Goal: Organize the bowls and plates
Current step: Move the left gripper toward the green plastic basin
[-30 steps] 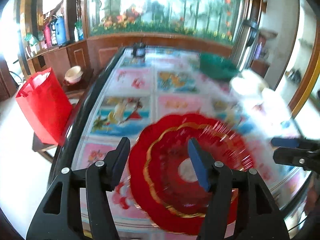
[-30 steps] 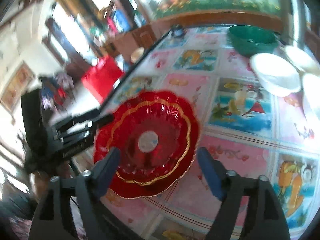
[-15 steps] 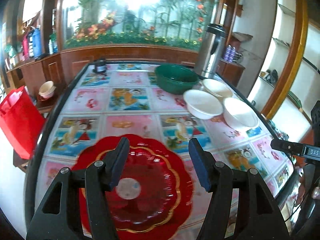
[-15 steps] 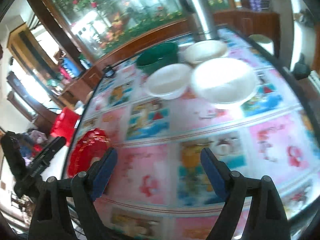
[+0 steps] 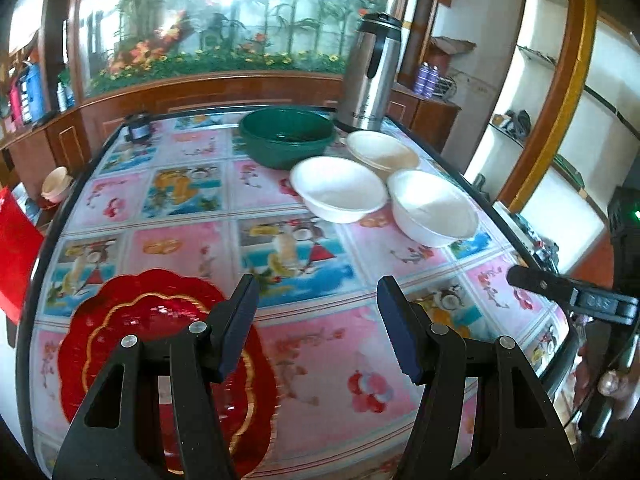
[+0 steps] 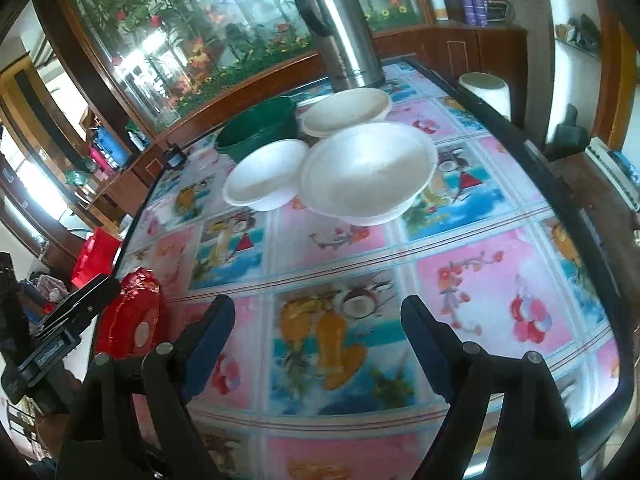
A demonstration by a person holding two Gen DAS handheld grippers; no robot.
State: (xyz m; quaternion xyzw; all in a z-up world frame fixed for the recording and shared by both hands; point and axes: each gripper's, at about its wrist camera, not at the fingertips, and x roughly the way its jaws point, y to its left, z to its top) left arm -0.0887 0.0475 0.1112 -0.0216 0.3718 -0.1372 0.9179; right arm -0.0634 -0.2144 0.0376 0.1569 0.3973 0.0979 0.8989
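Note:
A red scalloped plate (image 5: 120,344) with gold trim lies at the near left of the table; it shows at the left edge in the right wrist view (image 6: 132,316). Three white bowls stand at the far right: a near one (image 5: 434,208) (image 6: 366,172), a middle one (image 5: 338,188) (image 6: 264,180) and a cream one (image 5: 382,150) (image 6: 346,110). A green bowl (image 5: 286,136) (image 6: 258,130) stands behind them. My left gripper (image 5: 318,320) is open and empty, above the table just right of the red plate. My right gripper (image 6: 318,340) is open and empty, short of the white bowls.
A steel thermos jug (image 5: 372,76) (image 6: 340,28) stands at the far right corner behind the bowls. A small dark jar (image 5: 138,130) sits at the far left edge. A red bag (image 5: 16,248) stands off the table's left side. The table (image 5: 320,360) has a picture-tile cloth under glass.
Both grippers have swung right, away from the red plate and toward the white bowls. The plate has slid from centre view to the left in both views. Both stayed open.

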